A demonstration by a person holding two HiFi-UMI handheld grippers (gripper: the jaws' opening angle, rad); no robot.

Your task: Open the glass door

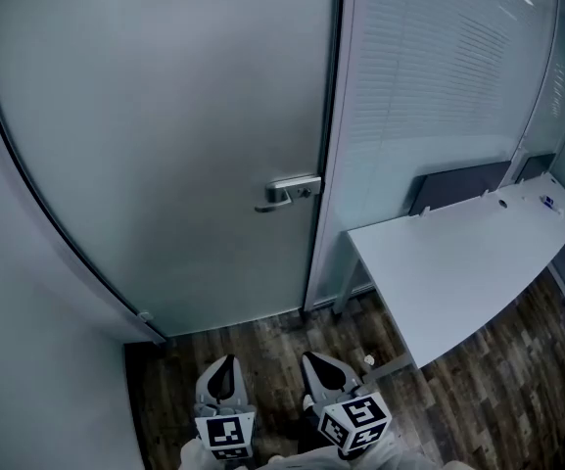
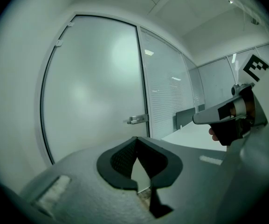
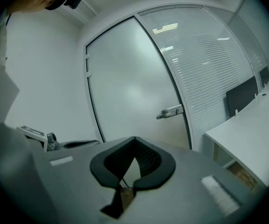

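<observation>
The frosted glass door (image 1: 164, 145) stands closed in its dark frame, with a metal lever handle (image 1: 287, 192) at its right edge. Low in the head view, my left gripper (image 1: 225, 362) and right gripper (image 1: 319, 360) point toward the door, side by side and well short of it. Both are shut with nothing held. In the left gripper view the door (image 2: 92, 87) and handle (image 2: 138, 119) lie ahead beyond the closed jaws of the left gripper (image 2: 135, 139). The right gripper view shows the handle (image 3: 170, 111) beyond the closed right gripper (image 3: 134, 139).
A white desk (image 1: 468, 262) with a dark panel (image 1: 458, 184) behind it stands to the right of the door. A glass wall with blinds (image 1: 429, 86) adjoins the door's right side. A white wall (image 1: 27, 360) runs along the left. The floor (image 1: 282, 336) is dark wood.
</observation>
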